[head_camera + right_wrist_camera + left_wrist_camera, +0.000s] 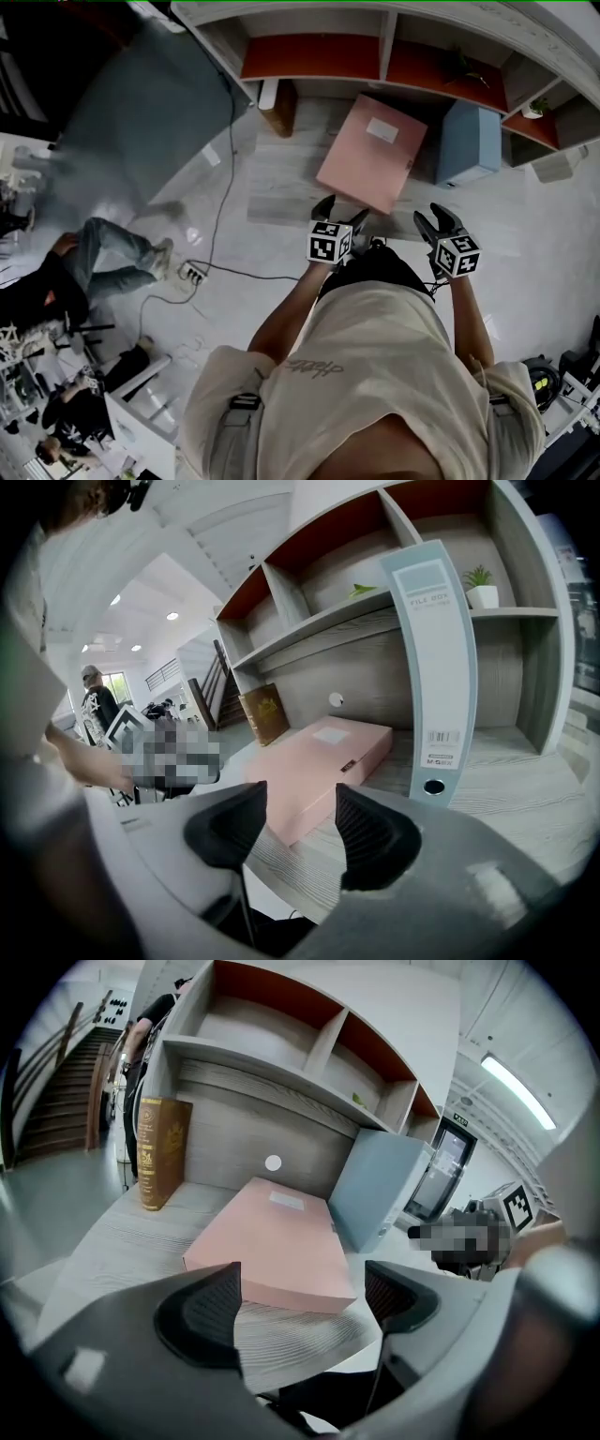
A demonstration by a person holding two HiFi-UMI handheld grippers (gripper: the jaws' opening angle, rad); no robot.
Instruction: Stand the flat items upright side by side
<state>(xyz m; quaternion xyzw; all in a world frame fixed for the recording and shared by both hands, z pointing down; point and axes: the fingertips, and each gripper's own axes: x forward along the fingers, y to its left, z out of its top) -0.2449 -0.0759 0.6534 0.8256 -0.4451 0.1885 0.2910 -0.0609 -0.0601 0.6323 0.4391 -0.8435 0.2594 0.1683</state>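
Head view: pink box (370, 150) lies flat, lengthwise toward shelves (387, 42)

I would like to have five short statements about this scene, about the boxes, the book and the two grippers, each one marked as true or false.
1. The pink box lies flat on the desk. True.
2. The blue file box lies flat beside the pink box. False: it stands upright on the desk.
3. The left gripper is closed on the pink box. False: its jaws stand apart with nothing held between them, short of the box.
4. A brown book stands upright on the desk against the back panel. True.
5. The right gripper has its jaws apart and holds nothing. True.
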